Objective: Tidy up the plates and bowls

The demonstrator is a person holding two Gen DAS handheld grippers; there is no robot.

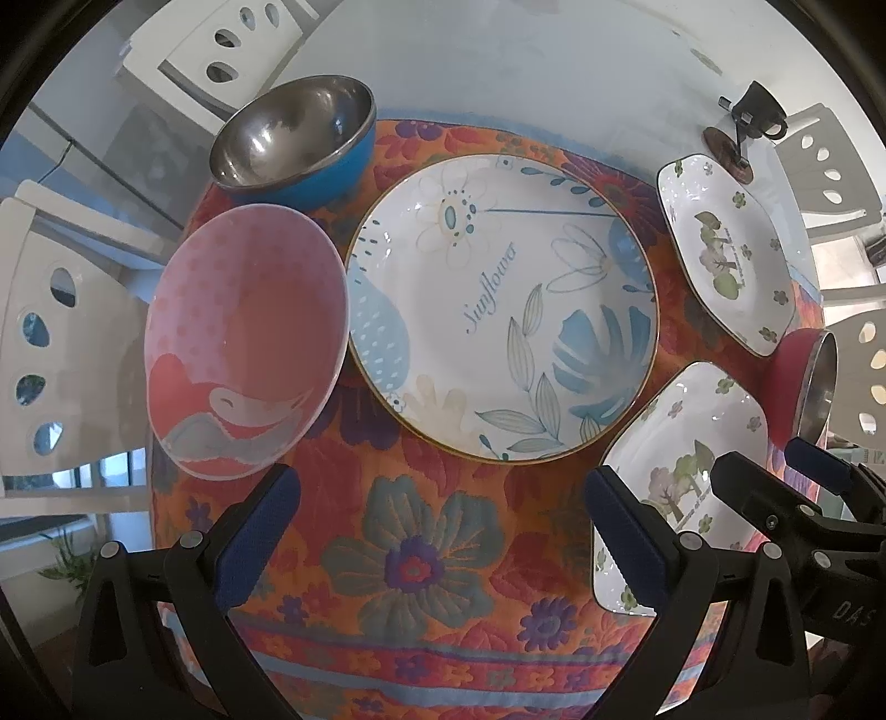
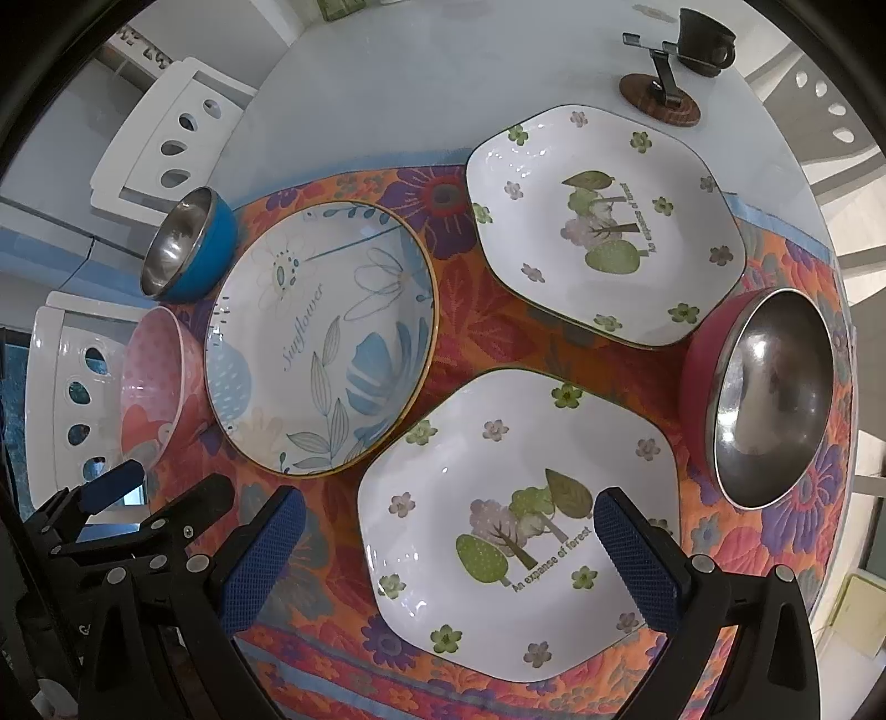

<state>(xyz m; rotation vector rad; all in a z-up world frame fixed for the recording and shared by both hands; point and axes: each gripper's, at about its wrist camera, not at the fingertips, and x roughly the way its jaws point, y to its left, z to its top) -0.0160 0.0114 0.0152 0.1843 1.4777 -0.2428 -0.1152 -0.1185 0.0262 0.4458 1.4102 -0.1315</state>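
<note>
A round "Sunflower" plate (image 1: 501, 310) (image 2: 321, 338) lies mid-cloth. A pink bowl (image 1: 246, 338) (image 2: 158, 382) sits to its left and a blue steel bowl (image 1: 293, 141) (image 2: 185, 249) behind that. Two hexagonal forest plates lie to the right, the near one (image 1: 678, 471) (image 2: 520, 520) and the far one (image 1: 725, 249) (image 2: 603, 221). A red steel bowl (image 1: 803, 382) (image 2: 769, 393) sits at the far right. My left gripper (image 1: 443, 537) is open and empty above the cloth. My right gripper (image 2: 448, 559) is open and empty over the near forest plate.
The dishes rest on an orange flowered cloth (image 1: 410, 559) (image 2: 476, 327) over a round glass table (image 1: 526, 72). A dark cup (image 2: 706, 41) and a small stand (image 2: 662, 94) are at the back right. White chairs (image 1: 66, 343) (image 2: 166, 133) surround the table.
</note>
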